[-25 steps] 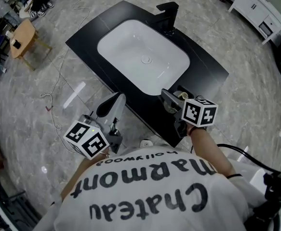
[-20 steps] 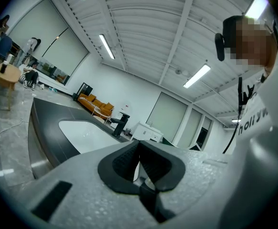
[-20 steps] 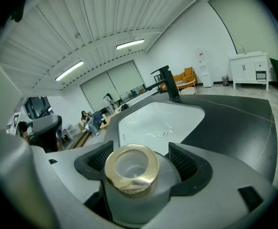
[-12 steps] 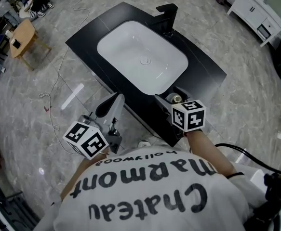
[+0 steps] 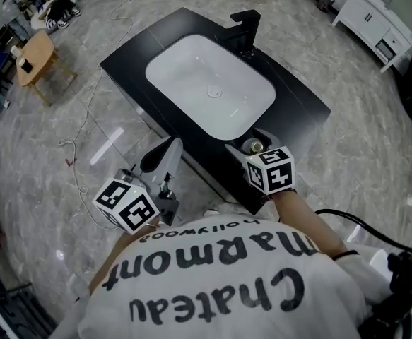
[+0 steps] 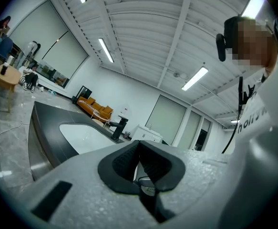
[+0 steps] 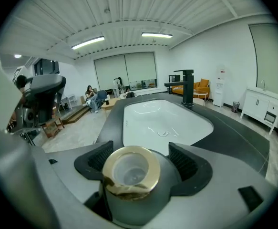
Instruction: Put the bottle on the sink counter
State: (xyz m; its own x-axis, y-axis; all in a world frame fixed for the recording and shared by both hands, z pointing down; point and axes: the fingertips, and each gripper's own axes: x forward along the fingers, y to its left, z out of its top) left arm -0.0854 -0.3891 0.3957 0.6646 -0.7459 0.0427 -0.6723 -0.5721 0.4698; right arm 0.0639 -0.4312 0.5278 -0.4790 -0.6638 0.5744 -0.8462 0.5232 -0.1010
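Right gripper (image 5: 246,147) first, head view: it has slid in from the lower right and now hangs over the near edge of the black sink counter (image 5: 301,104), just beside the white basin (image 5: 209,83), bottle (image 5: 254,145) pinched upright. Left gripper (image 5: 160,159) waits lower left, by the counter's front. Left gripper view: jaws pressed together, nothing between. Right gripper view: jaws clamp the gold-rimmed bottle at bottom centre; it looks ready for lowering.

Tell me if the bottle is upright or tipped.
Upright: the bottle shows its gold rim facing up in the head view, held in the right gripper over the counter.
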